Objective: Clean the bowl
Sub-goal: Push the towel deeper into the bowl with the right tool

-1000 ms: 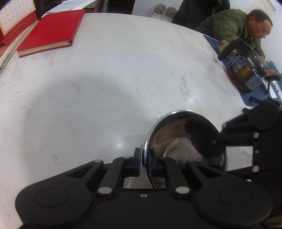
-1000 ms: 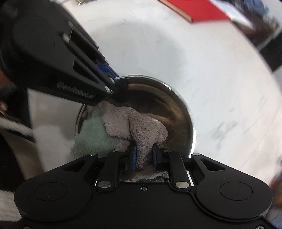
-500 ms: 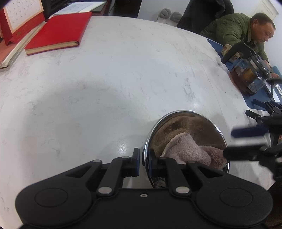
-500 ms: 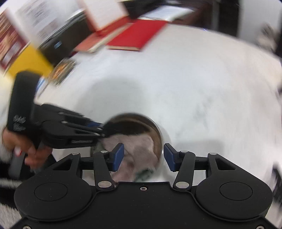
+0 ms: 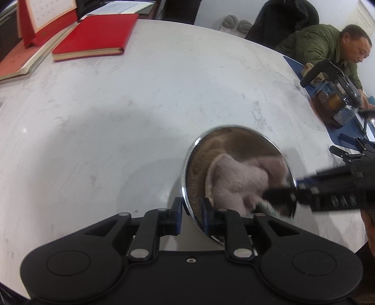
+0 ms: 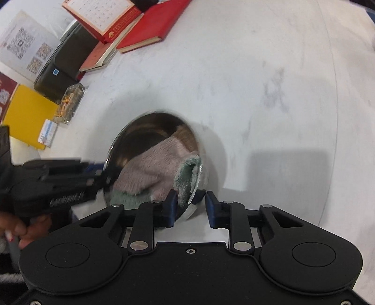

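Note:
A shiny steel bowl [image 5: 199, 150] stands on the white marble table and holds a pink-grey and green cloth [image 5: 236, 180]. My left gripper [image 5: 191, 217] is shut on the bowl's near rim. The bowl [image 6: 150, 131] and cloth [image 6: 159, 169] also show in the right wrist view. My right gripper [image 6: 189, 207] is open, its jaws straddling the bowl's rim and the cloth's green edge without clamping. From the left wrist view the right gripper [image 5: 283, 190] reaches in over the bowl's right rim.
A red book [image 5: 93, 37] and a desk calendar [image 5: 46, 18] lie at the far left. A glass teapot [image 5: 335, 98] stands on a blue mat at right, by a seated man [image 5: 328, 47]. A black box [image 6: 61, 70] and yellow folder [image 6: 25, 115] sit at left.
My right gripper let go of the cloth, pulled back and opened, then came in again to the bowl's rim. The cloth stays in the bowl. The left gripper keeps its hold.

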Action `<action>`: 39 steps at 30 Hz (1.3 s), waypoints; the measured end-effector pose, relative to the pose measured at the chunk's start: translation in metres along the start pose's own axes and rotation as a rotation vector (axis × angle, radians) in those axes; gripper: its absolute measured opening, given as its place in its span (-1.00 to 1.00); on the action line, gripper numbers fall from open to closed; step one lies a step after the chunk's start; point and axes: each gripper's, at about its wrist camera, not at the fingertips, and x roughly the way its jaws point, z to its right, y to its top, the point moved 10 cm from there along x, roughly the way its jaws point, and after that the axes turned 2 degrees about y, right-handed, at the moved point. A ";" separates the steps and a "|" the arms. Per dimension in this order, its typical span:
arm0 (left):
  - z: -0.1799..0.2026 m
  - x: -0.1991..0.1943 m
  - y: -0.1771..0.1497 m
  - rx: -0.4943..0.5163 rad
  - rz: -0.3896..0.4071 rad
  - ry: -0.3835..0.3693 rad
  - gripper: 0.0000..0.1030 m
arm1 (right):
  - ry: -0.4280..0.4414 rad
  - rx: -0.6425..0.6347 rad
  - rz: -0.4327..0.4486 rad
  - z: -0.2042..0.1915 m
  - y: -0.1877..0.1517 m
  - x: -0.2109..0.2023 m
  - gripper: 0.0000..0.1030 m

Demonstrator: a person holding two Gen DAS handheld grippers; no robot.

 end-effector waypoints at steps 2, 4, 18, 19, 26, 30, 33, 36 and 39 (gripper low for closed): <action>-0.003 -0.002 -0.003 -0.010 -0.003 0.007 -0.64 | -0.013 -0.039 -0.006 -0.004 0.009 0.005 -0.65; -0.005 -0.004 -0.006 -0.020 -0.005 0.013 -0.63 | -0.023 -0.108 -0.010 -0.013 0.024 0.013 -0.65; -0.035 -0.016 0.015 -0.058 0.025 0.043 -0.64 | -0.033 -0.402 -0.054 -0.050 0.044 0.040 -0.65; -0.034 -0.014 0.015 -0.053 0.019 0.041 -0.64 | -0.039 -0.424 -0.053 -0.052 0.045 0.041 -0.65; -0.038 -0.010 0.012 -0.068 0.008 0.044 -0.78 | -0.082 -0.515 -0.047 -0.060 0.051 0.043 -0.64; -0.038 -0.010 0.012 -0.087 0.004 0.046 -0.79 | -0.084 -0.501 -0.027 -0.062 0.051 0.041 -0.55; -0.038 -0.011 0.012 -0.093 0.001 0.048 -0.79 | -0.096 -0.464 0.018 -0.059 0.049 0.031 -0.36; -0.039 -0.010 0.014 -0.101 -0.004 0.044 -0.80 | -0.111 -0.392 0.097 -0.053 0.048 0.012 -0.26; -0.041 -0.010 0.015 -0.106 -0.005 0.039 -0.80 | -0.108 -0.325 0.148 -0.048 0.045 -0.002 -0.17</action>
